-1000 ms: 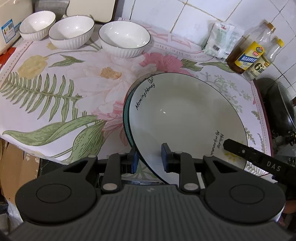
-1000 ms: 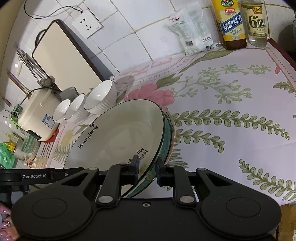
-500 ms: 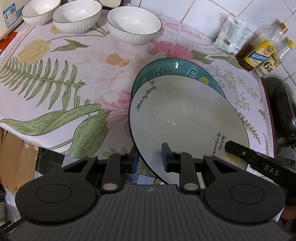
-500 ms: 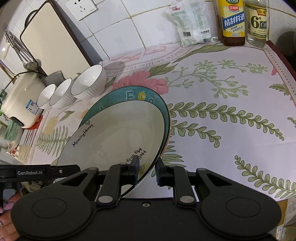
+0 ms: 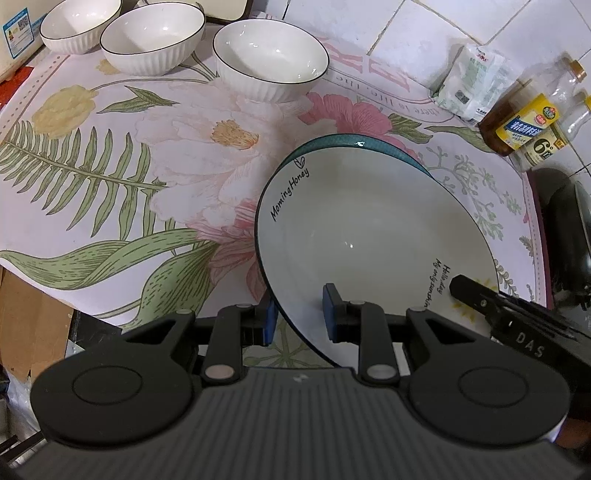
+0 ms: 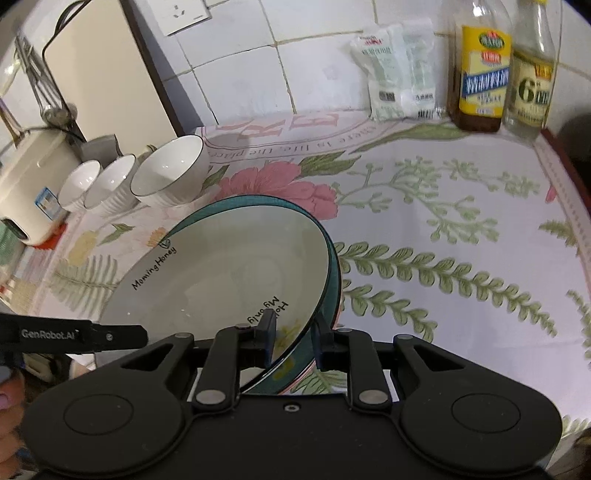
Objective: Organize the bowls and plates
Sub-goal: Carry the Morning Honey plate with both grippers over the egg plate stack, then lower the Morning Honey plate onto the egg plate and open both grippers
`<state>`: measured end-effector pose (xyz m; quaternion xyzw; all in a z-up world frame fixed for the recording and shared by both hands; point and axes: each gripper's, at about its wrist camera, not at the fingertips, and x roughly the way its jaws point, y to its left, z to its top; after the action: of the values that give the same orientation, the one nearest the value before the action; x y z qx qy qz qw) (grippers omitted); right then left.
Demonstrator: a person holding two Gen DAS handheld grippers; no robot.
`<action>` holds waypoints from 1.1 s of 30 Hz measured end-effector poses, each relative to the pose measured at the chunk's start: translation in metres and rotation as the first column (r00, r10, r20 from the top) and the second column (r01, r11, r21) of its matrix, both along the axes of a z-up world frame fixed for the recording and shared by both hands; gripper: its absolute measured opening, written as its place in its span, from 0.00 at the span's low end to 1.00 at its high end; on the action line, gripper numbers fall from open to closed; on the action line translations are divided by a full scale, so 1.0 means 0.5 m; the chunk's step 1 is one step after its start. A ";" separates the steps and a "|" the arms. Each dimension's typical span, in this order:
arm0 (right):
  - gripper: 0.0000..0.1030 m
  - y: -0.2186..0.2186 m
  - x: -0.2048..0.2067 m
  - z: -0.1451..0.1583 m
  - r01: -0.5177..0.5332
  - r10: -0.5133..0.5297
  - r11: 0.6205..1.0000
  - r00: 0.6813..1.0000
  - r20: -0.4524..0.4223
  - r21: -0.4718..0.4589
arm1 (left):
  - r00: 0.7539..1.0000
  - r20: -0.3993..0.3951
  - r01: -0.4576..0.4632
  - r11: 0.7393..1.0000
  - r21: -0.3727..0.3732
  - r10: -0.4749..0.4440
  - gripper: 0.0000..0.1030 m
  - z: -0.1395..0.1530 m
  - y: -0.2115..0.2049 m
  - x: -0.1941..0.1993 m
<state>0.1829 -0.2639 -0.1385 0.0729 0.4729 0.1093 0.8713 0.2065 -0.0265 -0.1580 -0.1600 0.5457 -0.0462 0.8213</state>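
Note:
A white plate (image 5: 373, 236) lettered "Morning Honey" is held over a teal plate (image 5: 354, 142) whose rim shows behind it. My left gripper (image 5: 300, 315) is shut on the white plate's near left rim. My right gripper (image 6: 293, 341) is shut on its right rim (image 6: 295, 332), with the teal plate (image 6: 334, 266) and a pink rim just under it. Three white ribbed bowls (image 5: 271, 66) (image 5: 153, 40) (image 5: 79, 24) stand in a row at the back left, also in the right wrist view (image 6: 168, 171).
The counter has a floral cloth (image 5: 110, 177). Two bottles (image 6: 480, 70) (image 6: 532, 70) and a white packet (image 6: 402, 70) stand against the tiled wall. A rice cooker (image 6: 29, 184) and a cutting board (image 6: 103, 74) are at the left. A dark pan (image 5: 569, 236) sits at the right edge.
Both grippers have carried the white plate farther over the counter, so it covers more of the teal plate than half a second ago. The bowls look nearer.

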 end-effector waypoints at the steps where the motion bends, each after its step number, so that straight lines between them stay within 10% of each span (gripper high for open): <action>1: 0.25 0.005 -0.001 0.000 -0.002 0.002 1.000 1.000 0.004 -0.018 | 1.000 0.000 -0.001 1.000 0.003 0.001 0.23 -0.001 -0.001 -0.001; 33: 0.37 0.056 -0.040 -0.050 0.032 0.018 0.965 0.983 0.185 -0.261 | 1.000 -0.021 -0.005 0.999 0.033 0.006 0.24 -0.003 -0.001 -0.023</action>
<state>0.1628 -0.2358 -0.1635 -0.0521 0.3998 0.0488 0.9138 0.1953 -0.0270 -0.1595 -0.1486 0.5543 -0.0333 0.8182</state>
